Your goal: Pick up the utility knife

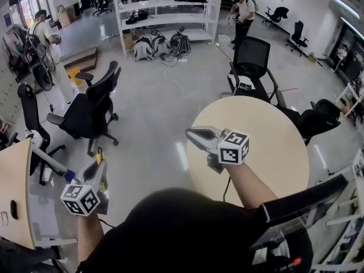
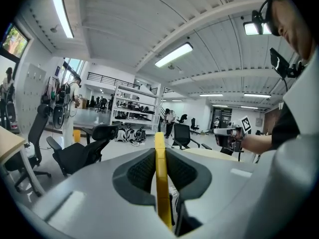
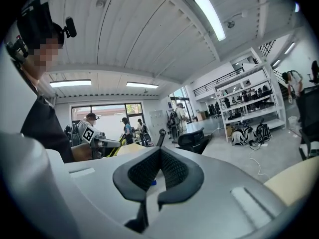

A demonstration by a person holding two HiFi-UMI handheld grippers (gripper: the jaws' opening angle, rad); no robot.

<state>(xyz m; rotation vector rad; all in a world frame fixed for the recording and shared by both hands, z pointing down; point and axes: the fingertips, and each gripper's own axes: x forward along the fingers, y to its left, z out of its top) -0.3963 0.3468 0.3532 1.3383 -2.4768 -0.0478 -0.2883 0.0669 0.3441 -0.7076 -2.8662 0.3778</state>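
A yellow utility knife (image 2: 162, 193) stands on edge between the dark pads of my left gripper (image 2: 159, 151), which is shut on it. Its tip sticks out past the fingertips. In the head view the left gripper (image 1: 98, 166) is held low at the left, over the floor, with the yellow knife (image 1: 99, 157) showing at its front. My right gripper (image 1: 193, 135) hovers over the near edge of the round beige table (image 1: 278, 152); its jaws are shut with nothing between them. In its own view the right gripper (image 3: 159, 151) has its pads meeting at the tips.
Black office chairs (image 1: 91, 107) stand on the grey floor to the left, and another chair (image 1: 250, 61) behind the table. A wooden desk edge (image 1: 17, 192) is at the near left. White shelving (image 1: 165, 10) and other people (image 1: 244, 13) are far back.
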